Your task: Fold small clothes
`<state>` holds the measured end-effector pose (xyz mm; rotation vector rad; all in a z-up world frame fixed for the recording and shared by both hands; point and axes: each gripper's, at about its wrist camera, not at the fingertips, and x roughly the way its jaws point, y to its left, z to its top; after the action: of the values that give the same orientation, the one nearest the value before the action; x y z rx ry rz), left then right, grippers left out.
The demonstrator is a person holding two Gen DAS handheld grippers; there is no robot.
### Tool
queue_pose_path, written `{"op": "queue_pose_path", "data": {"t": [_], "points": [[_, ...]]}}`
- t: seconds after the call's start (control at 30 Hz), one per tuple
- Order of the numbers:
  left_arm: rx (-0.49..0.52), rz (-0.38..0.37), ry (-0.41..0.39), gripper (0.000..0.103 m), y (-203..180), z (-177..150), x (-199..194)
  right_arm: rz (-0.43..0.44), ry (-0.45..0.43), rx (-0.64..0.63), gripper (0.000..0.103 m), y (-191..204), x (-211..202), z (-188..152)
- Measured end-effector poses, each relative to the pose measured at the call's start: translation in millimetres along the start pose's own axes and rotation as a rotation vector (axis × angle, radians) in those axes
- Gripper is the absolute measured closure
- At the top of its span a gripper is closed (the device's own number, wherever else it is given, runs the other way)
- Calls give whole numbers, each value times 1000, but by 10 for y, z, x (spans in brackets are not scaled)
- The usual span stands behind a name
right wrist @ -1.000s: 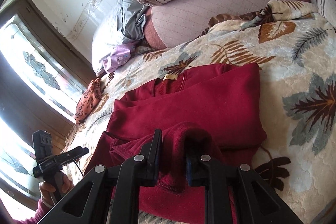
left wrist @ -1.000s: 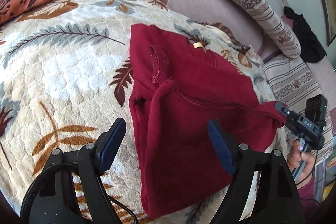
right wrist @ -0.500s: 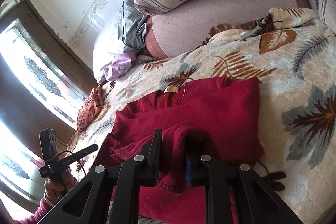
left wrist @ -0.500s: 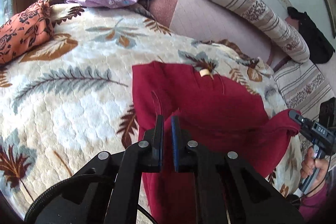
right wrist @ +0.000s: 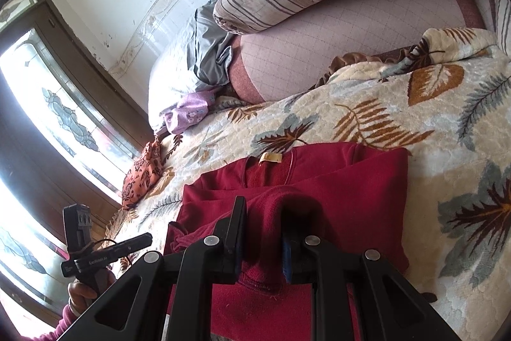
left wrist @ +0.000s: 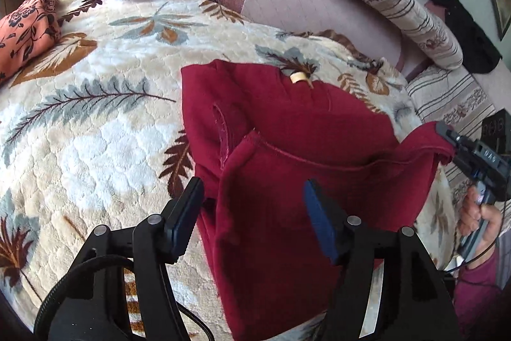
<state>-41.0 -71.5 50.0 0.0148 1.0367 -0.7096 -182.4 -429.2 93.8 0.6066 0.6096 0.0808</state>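
Right wrist: right gripper [right wrist: 260, 242] pinches sweater [right wrist: 351, 194] hem.

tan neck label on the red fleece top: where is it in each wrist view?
Left wrist: small tan neck label sits upper centre, at the far edge of the dark red fleece top.
Right wrist: label sits centre, just above the gripper fingers.
Shared landmark: orange floral cloth, at left in both.

Black hand-held gripper [left wrist: 252, 206], blue pads, maroon sleeve [left wrist: 476, 290]
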Motion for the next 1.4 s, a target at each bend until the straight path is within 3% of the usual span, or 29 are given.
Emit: {"op": "queue_pose_path", "data": {"t": [0.2,0.23,0.27,0.33,0.43,0.7,0.93,1.07,1.2,1.3,1.4], "points": [[70,16,-14,40,-96,-27,253,7,0,18,86,-31,-62,-24],[94,23,-12,55,-124,-22,291,8,-1,16,86,-25,-80,-36],[120,48,0,76,-155,-20,340,8,-1,13,86,-19,-96,-50],[137,91,14,85,-150,-20,405,5,1,10,86,-17,-119,-87],[96,65,9,96,-62,-24,344,4,6,18,86,-42,-147,-131],[44,50,-139,97,-52,264,-150,13,-20,7,86,14,-237,-48],[82,152,-211,97,-160,868,-10,-42,-58,22,86,-61,-1,275],[47,212,-186,97,-41,1098,353,-82,-35,69,86,-266,343,457],[26,273,-105,97,73,1116,802,-119,29,170,86,-639,804,533],[6,270,-67,96,161,1093,952,-134,113,254,83,-879,1079,560],[-29,229,-65,91,230,1090,876,-89,92,293,81,-964,992,606]]}}
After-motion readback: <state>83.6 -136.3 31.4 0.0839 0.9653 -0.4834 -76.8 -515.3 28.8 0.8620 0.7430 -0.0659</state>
